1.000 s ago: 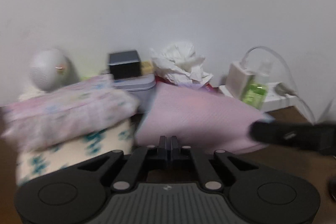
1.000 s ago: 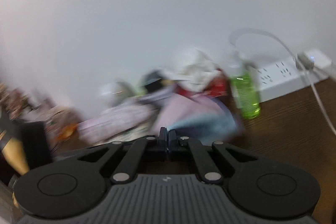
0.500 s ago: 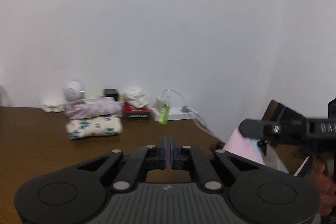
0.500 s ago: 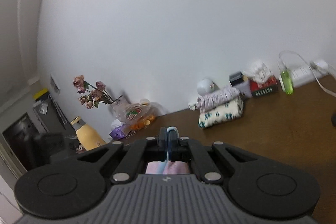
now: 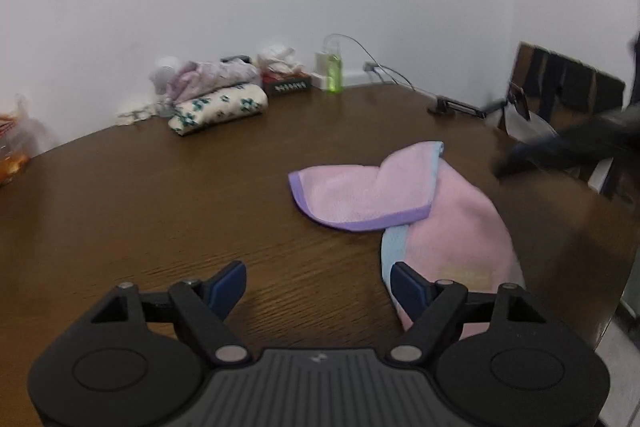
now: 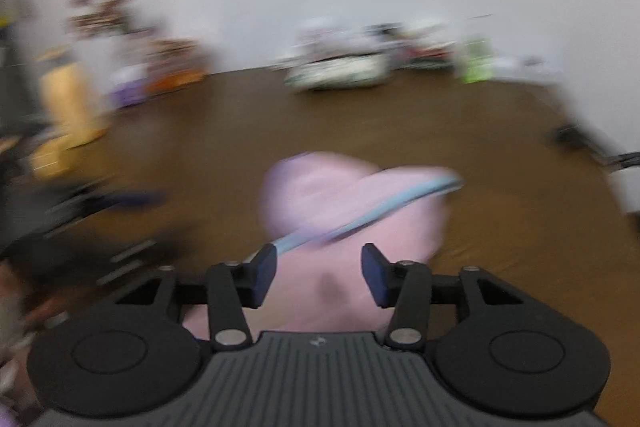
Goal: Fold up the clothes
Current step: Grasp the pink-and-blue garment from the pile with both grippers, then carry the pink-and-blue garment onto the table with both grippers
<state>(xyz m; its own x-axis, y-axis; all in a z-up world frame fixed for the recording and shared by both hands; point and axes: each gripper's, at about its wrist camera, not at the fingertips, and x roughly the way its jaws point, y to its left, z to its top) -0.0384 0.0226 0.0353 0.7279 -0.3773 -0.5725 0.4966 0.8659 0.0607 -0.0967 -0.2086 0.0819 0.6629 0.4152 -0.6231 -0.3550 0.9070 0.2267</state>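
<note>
Your left gripper (image 5: 318, 281) and right gripper (image 6: 319, 273), jaws spread and empty, hover over the crumpled pink terry cloth (image 5: 404, 205) (unfolded) just ahead; two folded bundles (image 5: 218, 95) sit far beyond.

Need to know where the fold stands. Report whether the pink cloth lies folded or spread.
Partly folded, untidy: the pink cloth lies on the table with its purple-edged flap doubled over the rest, and neither open hand-held gripper holds it.

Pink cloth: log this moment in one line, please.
left gripper open | right gripper open | pink cloth on table, corner folded over, ungrasped
</note>
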